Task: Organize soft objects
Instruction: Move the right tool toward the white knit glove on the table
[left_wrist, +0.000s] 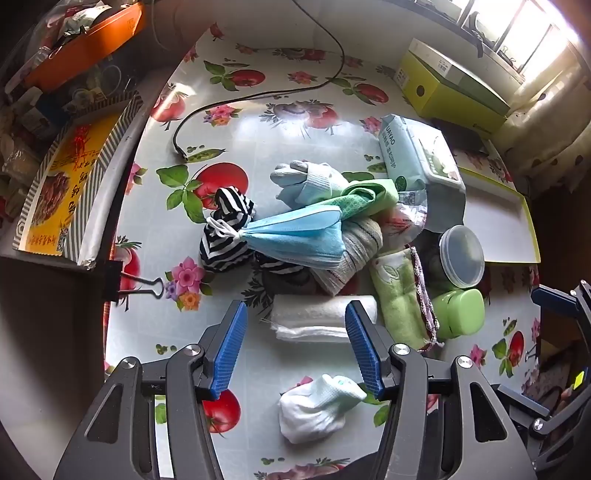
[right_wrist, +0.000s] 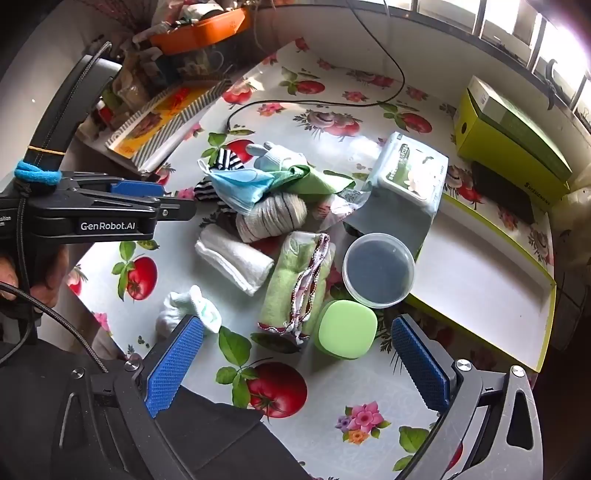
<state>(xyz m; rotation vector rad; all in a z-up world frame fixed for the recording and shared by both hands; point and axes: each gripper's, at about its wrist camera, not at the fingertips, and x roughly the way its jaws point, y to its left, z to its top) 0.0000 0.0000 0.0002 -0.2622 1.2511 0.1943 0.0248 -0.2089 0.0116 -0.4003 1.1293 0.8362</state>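
Both grippers hang above a table covered in a glossy oilcloth (left_wrist: 258, 147) printed with tomatoes and flowers. The left gripper (left_wrist: 295, 325) has its blue-padded jaws spread apart with nothing between the pads; the rolled white cloth (left_wrist: 317, 317) lies on the table beyond and below them, untouched. The right gripper (right_wrist: 297, 347) stands equally wide, empty, over bare cloth near the green soap-shaped case (right_wrist: 345, 328).

The soft objects sit in a loose heap at the table's middle. A blue face mask (left_wrist: 299, 236), folded, white ear loops bunched at one end, lies on top of a black-and-white striped cloth (left_wrist: 225, 236) and a beige knitted sock roll (left_wrist: 354, 251) with dark stripes. Behind them rest a pale blue glove (left_wrist: 306, 181) and a crumpled green cloth (left_wrist: 365, 195). A light green towel (left_wrist: 399, 295), rolled, with a red-and-white braided trim along one edge, lies just beside the heap. A small white sock bundle (left_wrist: 317, 406) sits apart, nearest the camera, below the left gripper.

Beside the heap: a pack of wet wipes (left_wrist: 417, 155), a round clear plastic tub (left_wrist: 461, 254), and a shallow yellow-rimmed tray (left_wrist: 517, 214), white inside. A yellow-green box (left_wrist: 450, 88) stands at the far edge. A black cable (left_wrist: 258, 96) crosses the oilcloth.
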